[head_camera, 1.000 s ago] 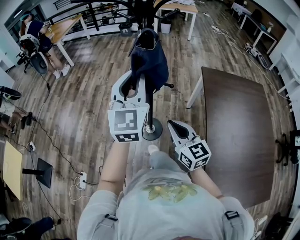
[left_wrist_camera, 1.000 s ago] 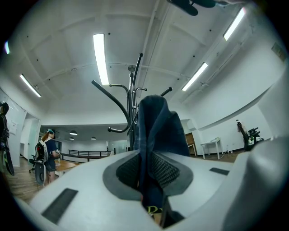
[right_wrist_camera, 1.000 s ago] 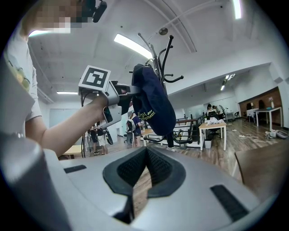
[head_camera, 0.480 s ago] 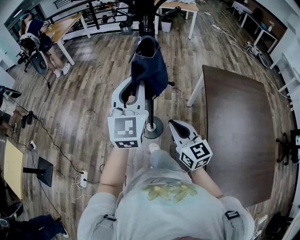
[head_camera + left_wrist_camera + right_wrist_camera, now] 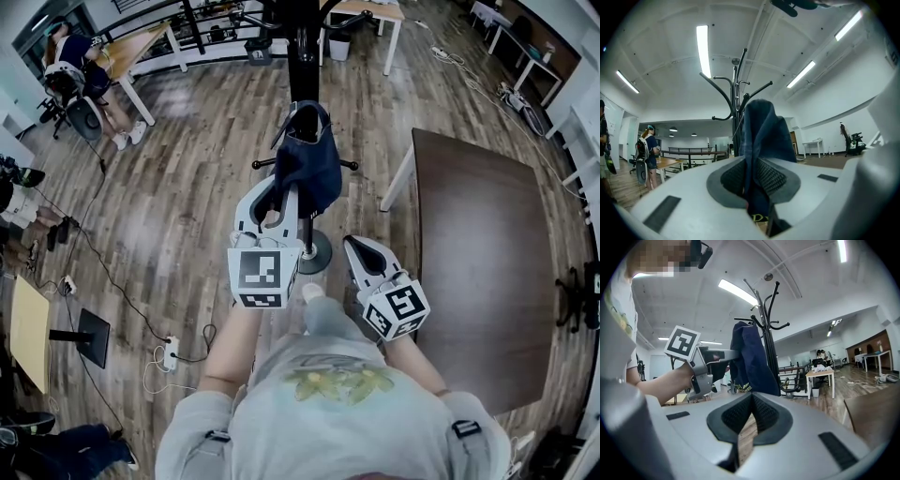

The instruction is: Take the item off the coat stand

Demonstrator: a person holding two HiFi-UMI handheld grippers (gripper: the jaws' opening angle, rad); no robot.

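Judging from the stand (image 5: 302, 47) in mid-floor and the dark blue garment (image 5: 305, 164) draped down its near side: soft, light, limp cloth, prone to sag and snag on a hook rather than slip. Probably best taken high, close to the hung part, and lifted before being drawn clear. Pinched low in its folds by the left hand-held gripper (image 5: 278, 192). Right hand-held gripper (image 5: 367, 262) pressed together on nothing, near and right of the stand's base. Cannot tell which hook bears the cloth, nor whether already unhooked. Yellow print at the hem cut off by the pads, unreadable.
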